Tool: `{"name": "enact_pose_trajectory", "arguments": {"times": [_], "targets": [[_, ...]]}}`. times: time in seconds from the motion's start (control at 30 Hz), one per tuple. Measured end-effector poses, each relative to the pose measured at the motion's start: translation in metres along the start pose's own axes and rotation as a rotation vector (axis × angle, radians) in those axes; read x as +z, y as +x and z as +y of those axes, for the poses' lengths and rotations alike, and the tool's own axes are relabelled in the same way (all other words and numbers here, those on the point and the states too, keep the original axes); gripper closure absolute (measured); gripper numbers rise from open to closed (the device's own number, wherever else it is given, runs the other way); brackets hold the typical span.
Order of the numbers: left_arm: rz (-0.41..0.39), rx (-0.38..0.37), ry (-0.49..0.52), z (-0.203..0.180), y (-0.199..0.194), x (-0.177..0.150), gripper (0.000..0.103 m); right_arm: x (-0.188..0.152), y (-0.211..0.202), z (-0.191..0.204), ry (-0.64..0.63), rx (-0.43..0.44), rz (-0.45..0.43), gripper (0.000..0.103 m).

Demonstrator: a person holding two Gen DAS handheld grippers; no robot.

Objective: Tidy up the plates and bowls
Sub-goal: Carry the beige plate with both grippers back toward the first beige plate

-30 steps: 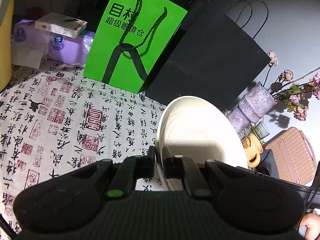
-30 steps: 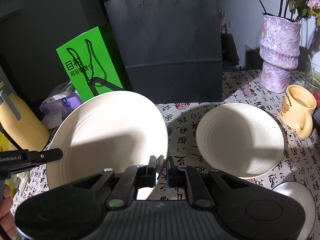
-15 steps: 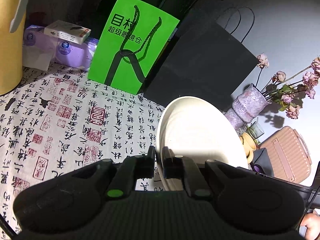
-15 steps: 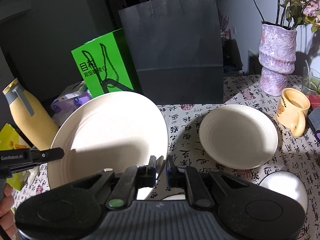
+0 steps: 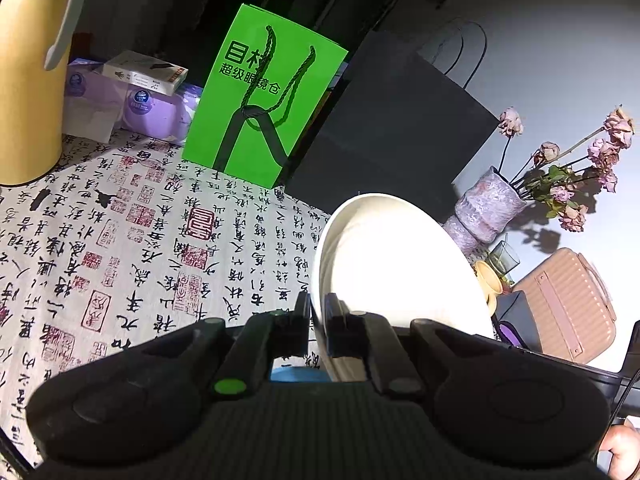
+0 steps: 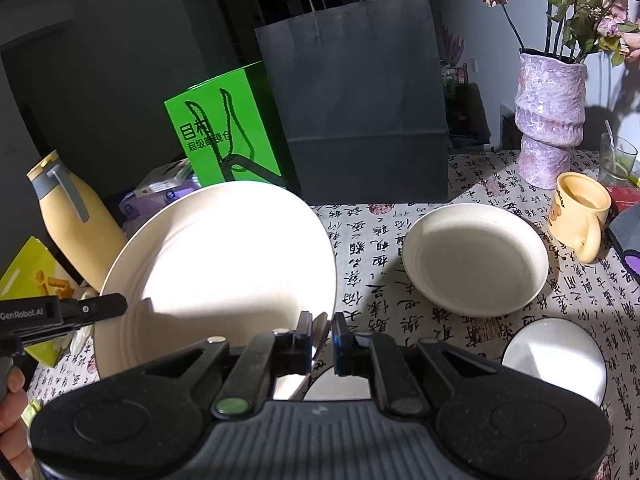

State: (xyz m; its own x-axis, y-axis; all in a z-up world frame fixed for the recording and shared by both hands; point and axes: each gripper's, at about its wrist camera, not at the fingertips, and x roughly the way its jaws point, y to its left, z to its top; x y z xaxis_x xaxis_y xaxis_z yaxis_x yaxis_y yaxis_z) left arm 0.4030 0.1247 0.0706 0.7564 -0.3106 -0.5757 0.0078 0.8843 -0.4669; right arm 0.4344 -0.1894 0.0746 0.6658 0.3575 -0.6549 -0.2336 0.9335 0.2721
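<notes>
Above the calligraphy-print cloth (image 6: 384,248), both jaws pinch a smooth round cream plate (image 6: 224,256).

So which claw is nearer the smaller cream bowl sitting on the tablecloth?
Right. The right claw grips the big cream plate's near rim, with the cream bowl just beyond it to the right; the left claw holds the plate's opposite edge, farther away.

The large plate's (image 6: 216,264) near rim is hidden behind the right gripper (image 6: 322,336). Beside that plate, the black-rimmed bowl (image 6: 556,360) is partly covered by the same gripper, and another dish below it cannot be identified
</notes>
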Motion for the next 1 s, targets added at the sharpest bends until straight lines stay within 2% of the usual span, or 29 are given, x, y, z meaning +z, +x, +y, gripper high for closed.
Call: {"name": "enact_pose_trajectory", "arguments": {"times": [1.0], "targets": [[-0.063,0.053,0.057,-0.031,-0.076,-0.050,0.095,-0.045,-0.068,0.008,-0.025,0.064,-0.046,0.094]]}}
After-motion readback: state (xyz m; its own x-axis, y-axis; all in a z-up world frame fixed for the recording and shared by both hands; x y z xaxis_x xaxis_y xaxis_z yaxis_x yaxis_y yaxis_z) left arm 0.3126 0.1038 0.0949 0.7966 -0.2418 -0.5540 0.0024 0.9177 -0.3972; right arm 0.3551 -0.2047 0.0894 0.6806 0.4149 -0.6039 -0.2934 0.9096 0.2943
